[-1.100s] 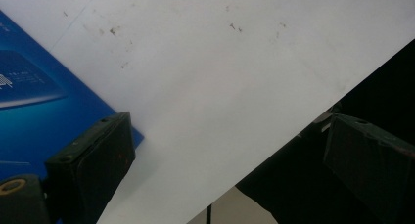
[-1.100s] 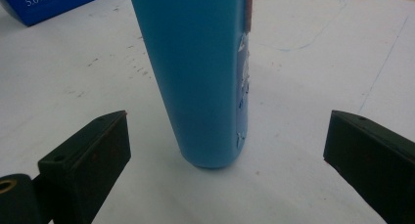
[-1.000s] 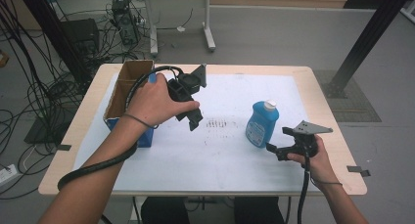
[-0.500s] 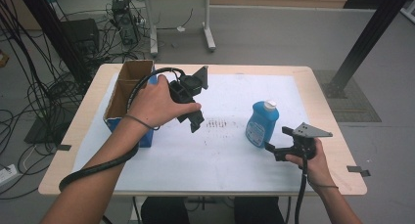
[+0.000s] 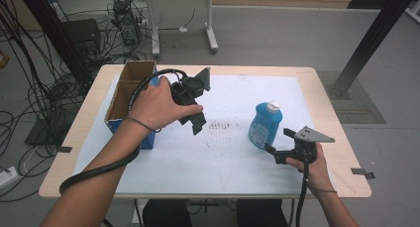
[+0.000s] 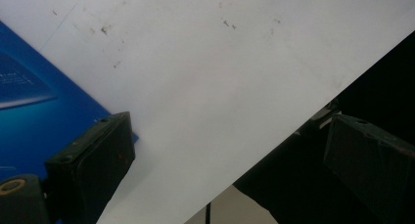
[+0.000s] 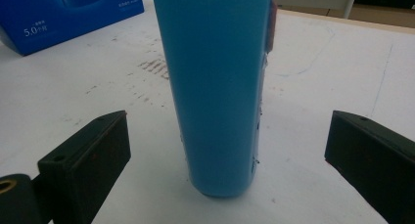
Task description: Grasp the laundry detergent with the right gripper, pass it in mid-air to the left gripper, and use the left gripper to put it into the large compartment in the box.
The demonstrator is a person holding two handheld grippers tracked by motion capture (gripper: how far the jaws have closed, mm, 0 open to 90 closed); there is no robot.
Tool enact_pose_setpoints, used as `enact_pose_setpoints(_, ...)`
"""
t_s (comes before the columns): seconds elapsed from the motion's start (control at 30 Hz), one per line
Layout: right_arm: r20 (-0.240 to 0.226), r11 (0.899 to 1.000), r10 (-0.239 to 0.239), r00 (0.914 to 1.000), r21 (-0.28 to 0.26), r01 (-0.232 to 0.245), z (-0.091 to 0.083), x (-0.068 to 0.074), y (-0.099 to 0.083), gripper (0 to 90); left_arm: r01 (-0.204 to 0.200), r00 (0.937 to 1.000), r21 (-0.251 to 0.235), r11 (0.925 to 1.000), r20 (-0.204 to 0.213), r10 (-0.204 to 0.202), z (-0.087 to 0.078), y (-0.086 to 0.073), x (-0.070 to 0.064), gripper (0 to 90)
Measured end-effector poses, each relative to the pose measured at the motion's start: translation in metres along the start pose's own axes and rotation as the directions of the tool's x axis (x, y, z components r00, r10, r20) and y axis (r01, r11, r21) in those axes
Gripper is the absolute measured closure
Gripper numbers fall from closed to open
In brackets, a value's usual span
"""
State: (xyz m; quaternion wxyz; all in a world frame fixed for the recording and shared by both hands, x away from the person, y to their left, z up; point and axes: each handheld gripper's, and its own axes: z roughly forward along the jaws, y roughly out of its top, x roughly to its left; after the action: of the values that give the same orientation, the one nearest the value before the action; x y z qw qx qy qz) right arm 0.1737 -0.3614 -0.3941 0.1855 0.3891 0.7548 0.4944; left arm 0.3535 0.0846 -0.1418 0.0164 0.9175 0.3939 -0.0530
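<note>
We read "5.0" in white print on the side of the blue carton (image 7: 68, 16) in the right gripper view; smaller characters next to it are too fine for us to make out. In the high view this carton (image 5: 130, 100) is an open box with a brown cardboard inside and blue outer walls, standing on the left part of the bench (image 5: 327, 113). The bench has a pale wooden rim and is covered by a white sheet (image 5: 223, 157) that is scuffed with dark marks near its middle.

The blue bottle (image 5: 265, 125) stands upright on the sheet, right of centre, with a white cap and a label on its face whose writing we cannot read. Its body is smooth, glossy plastic, flattened and rounded at the base (image 7: 220, 87).

Our right hand-held gripper (image 5: 278, 145) sits low on the bench just beside the bottle, its two matte black blocky jaws spread wide with the bottle between them and untouched. Our left hand-held gripper (image 5: 198, 122) is raised over the sheet near the carton, jaws also spread and holding nothing; its view shows the sheet's edge and the carton's blue wall (image 6: 29, 97).
</note>
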Motion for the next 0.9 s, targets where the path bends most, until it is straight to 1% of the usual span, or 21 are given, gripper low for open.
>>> enact_pose_setpoints(0.13,0.009,1.0,-0.007,0.9999,-0.007,0.007,0.001,0.003,-0.001,2.5,-0.001,1.0,-0.005,1.0,0.0,0.001,0.0,-0.001,0.0,5.1)
enact_pose_setpoints(0.2,0.023,1.0,-0.009,0.9997,-0.013,0.009,0.002,0.006,-0.002,2.0,0.001,1.0,-0.004,1.0,-0.003,-0.001,0.0,-0.001,-0.001,5.0)
enact_pose_setpoints(0.27,0.027,1.0,-0.01,0.9996,-0.014,0.011,0.002,0.007,-0.002,2.0,-0.001,1.0,-0.003,1.0,0.001,0.001,0.0,-0.001,0.0,5.0)
enact_pose_setpoints(0.33,0.032,1.0,-0.02,0.9993,-0.013,0.02,0.003,0.009,-0.003,2.0,-0.002,1.0,-0.006,1.0,-0.001,0.002,0.0,-0.001,-0.001,5.0)
enact_pose_setpoints(0.4,0.046,0.999,-0.031,0.9985,-0.01,0.031,0.004,0.013,-0.004,1.9,-0.002,1.0,-0.007,1.0,0.001,0.002,0.0,-0.001,-0.001,4.9)
enact_pose_setpoints(0.47,0.048,0.999,-0.042,0.998,-0.012,0.043,0.005,0.014,-0.005,1.9,-0.002,1.0,-0.009,1.0,0.002,0.002,0.001,-0.001,-0.002,4.9)
enact_pose_setpoints(0.73,0.052,0.999,-0.054,0.9972,-0.007,0.054,0.009,0.017,-0.006,2.1,-0.004,1.0,-0.005,1.0,0.002,0.004,0.002,0.0,-0.002,5.0)
enact_pose_setpoints(0.9,0.066,0.997,-0.074,0.9951,-0.002,0.075,0.013,0.021,-0.006,2.7,-0.001,1.0,-0.008,1.0,0.002,0.001,0.001,-0.001,-0.001,5.0)
